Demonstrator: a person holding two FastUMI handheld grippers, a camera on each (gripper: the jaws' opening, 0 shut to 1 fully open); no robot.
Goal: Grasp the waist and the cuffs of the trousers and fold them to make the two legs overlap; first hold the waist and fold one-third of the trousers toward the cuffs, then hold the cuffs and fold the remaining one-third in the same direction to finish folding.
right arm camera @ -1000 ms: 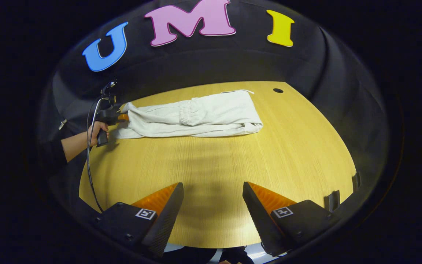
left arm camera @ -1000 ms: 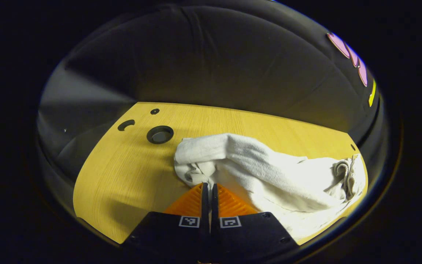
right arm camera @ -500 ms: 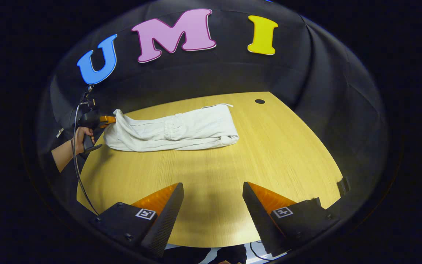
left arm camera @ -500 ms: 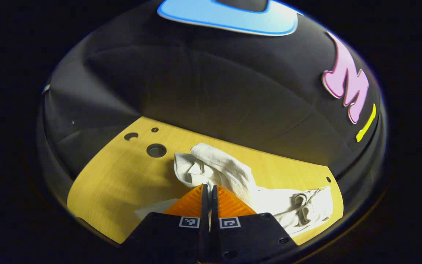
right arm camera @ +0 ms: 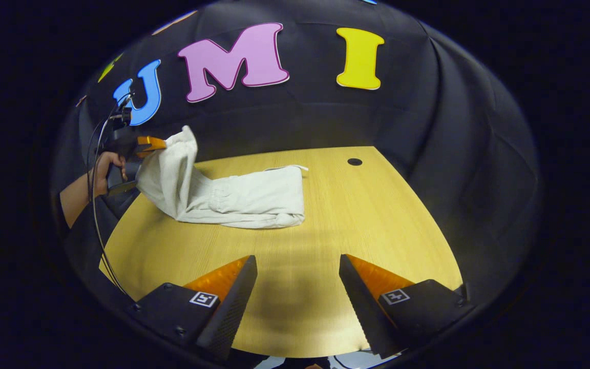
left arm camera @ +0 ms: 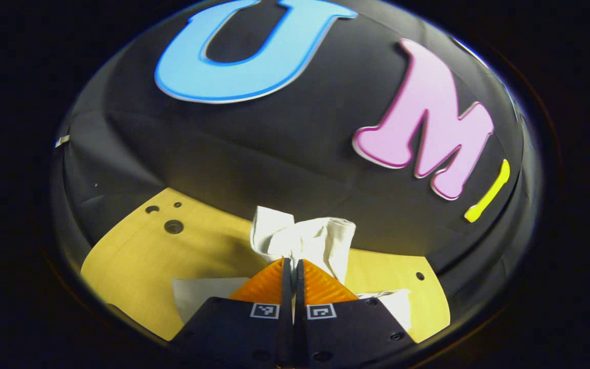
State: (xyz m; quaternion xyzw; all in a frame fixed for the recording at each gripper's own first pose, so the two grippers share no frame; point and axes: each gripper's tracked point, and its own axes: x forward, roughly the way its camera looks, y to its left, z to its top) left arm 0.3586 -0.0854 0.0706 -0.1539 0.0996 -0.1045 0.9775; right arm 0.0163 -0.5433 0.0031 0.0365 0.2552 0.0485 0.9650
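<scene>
over table (right arm camera: 377, 220), left gripper (left arm camera: 293, 262) seemingly pinches trousers (left arm camera: 305, 241)

One trousers (right arm camera: 233, 197), one table (right arm camera: 377, 225), two grippers.

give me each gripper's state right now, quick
Left gripper: jaws closed on one end of the white trousers, lifted off the table.
Right gripper: jaws open, holding nothing, above bare table.
</scene>
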